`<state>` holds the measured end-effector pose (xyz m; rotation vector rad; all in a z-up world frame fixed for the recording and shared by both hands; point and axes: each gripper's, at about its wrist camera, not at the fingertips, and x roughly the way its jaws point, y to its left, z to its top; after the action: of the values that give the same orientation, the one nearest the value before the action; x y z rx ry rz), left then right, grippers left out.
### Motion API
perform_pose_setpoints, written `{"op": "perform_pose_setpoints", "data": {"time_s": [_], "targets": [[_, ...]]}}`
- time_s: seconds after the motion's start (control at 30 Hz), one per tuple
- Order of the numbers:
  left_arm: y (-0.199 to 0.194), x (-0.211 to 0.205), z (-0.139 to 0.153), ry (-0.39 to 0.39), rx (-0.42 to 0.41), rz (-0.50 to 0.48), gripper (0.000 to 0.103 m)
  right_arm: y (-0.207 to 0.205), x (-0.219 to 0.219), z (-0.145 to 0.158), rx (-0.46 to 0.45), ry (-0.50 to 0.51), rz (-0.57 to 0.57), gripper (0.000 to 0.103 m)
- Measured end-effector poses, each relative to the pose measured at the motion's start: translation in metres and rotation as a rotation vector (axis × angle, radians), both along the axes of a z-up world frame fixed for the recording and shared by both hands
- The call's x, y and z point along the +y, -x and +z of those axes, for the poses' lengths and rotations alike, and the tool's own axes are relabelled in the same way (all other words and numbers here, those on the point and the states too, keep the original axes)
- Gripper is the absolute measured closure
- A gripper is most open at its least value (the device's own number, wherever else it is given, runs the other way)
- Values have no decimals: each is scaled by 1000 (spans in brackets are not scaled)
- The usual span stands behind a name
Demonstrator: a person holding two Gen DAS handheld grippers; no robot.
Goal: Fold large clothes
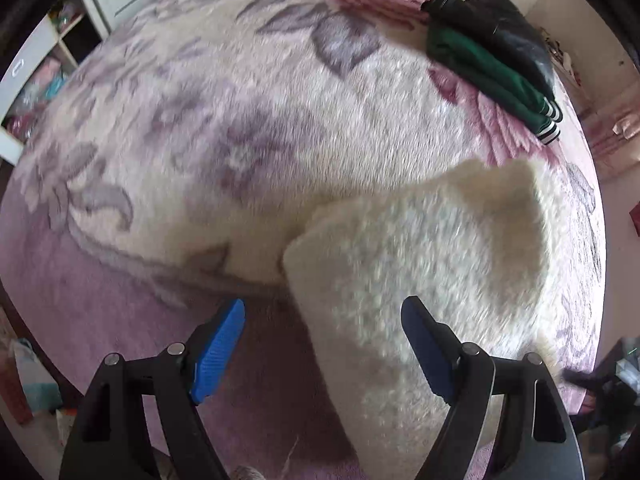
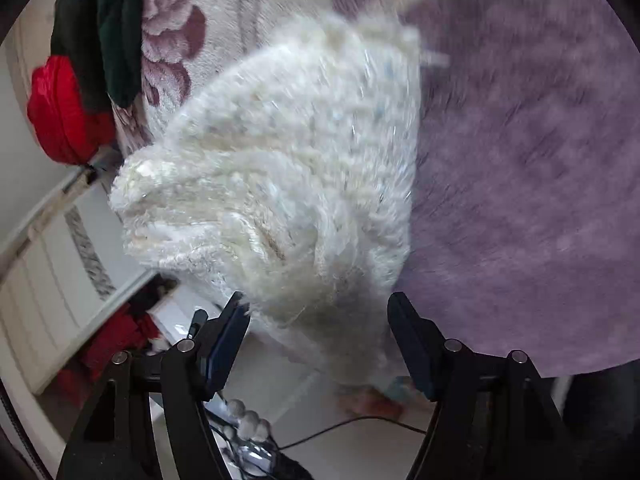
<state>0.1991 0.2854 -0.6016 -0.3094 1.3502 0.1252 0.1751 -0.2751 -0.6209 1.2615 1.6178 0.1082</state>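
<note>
In the left wrist view, the left gripper (image 1: 323, 354) is seen at the bottom of the frame with its jaws spread and nothing between them. The white fluffy garment (image 1: 432, 272) is laid, already folded over, at the lower right on the floral blanket (image 1: 208, 128); a green and black jacket (image 1: 492, 60) is seen at the upper right.

In the right wrist view, the right gripper (image 2: 319, 344) is shown released, the white fluffy garment (image 2: 288, 184) filling the centre just above its tips, no pad pressed on it. A fold is judged just finished; a fresh edge would next have to be gripped or the bundle set aside
</note>
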Motion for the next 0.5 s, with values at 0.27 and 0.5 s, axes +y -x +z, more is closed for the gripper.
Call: {"op": "perform_pose_setpoints", "data": {"time_s": [0.27,0.5], "targets": [[0,-7,-48,130,47,56,0,-168,124,123,-377,217,607,30],[8,7,-37,180,21,65,0,-160,232,62,-383,384,980,49]]}}
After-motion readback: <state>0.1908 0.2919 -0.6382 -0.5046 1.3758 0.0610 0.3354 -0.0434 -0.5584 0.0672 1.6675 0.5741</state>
